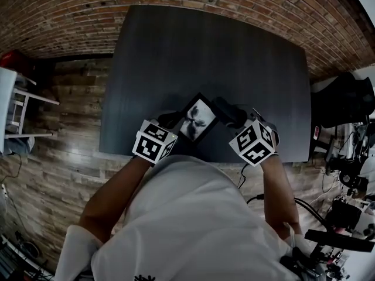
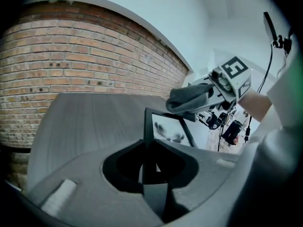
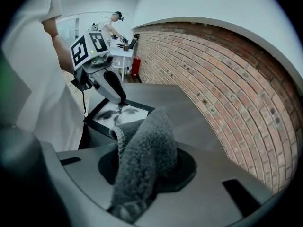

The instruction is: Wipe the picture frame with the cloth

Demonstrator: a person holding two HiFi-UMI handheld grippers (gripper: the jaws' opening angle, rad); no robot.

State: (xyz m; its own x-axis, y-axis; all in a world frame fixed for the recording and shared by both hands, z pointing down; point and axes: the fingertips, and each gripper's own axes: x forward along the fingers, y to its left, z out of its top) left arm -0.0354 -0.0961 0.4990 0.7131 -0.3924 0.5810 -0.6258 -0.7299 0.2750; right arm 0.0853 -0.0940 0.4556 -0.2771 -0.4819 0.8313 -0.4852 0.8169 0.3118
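Left gripper (image 2: 151,167): jaws partly closed, pinching the edge of the picture frame (image 1: 197,119), which sits tilted at the near edge of the dark table (image 1: 205,51) in front of the person. Right gripper (image 3: 147,167): jaws clamped on a bunched grey cloth (image 3: 147,131), right by the frame's other side; can't tell if they touch. Brick wall (image 2: 94,56) behind the table.

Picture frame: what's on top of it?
The grey cloth in the right tool hangs over the picture frame's top edge, covering one top corner. The picture itself shows.
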